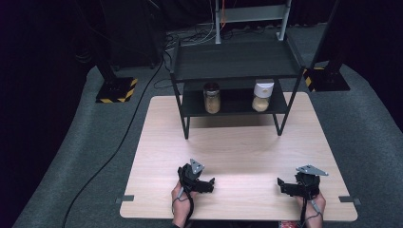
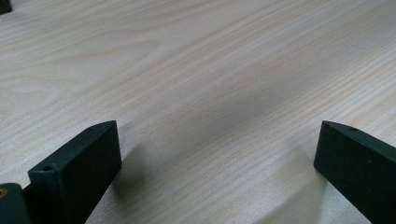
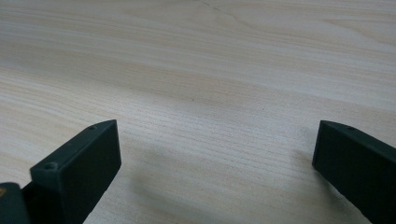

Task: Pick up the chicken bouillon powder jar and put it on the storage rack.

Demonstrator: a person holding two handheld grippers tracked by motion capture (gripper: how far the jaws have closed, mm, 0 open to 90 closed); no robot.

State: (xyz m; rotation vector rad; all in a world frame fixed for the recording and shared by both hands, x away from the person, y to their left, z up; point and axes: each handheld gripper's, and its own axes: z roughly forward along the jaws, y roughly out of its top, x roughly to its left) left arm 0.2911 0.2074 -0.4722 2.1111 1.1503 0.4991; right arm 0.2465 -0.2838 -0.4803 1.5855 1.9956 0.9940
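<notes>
My left gripper (image 1: 210, 184) rests low on the pale wooden table (image 1: 237, 142) near its front edge, held by a hand at the lower left. Its jaws stand wide apart with bare wood between them, as the left gripper view (image 2: 217, 140) shows. My right gripper (image 1: 280, 184) sits near the front edge at the lower right, also open over bare wood (image 3: 217, 140). On the lower shelf of a black two-tier rack (image 1: 233, 61) at the table's far side stand a clear glass jar (image 1: 212, 98) of tan grains and a white-lidded container (image 1: 262, 96) of pale grains.
The rack's legs stand on the far half of the table. Dark grey carpet surrounds the table, with a black cable (image 1: 119, 142) trailing on the left. Two black stands with yellow-black striped bases (image 1: 116, 90) (image 1: 325, 80) flank the far corners.
</notes>
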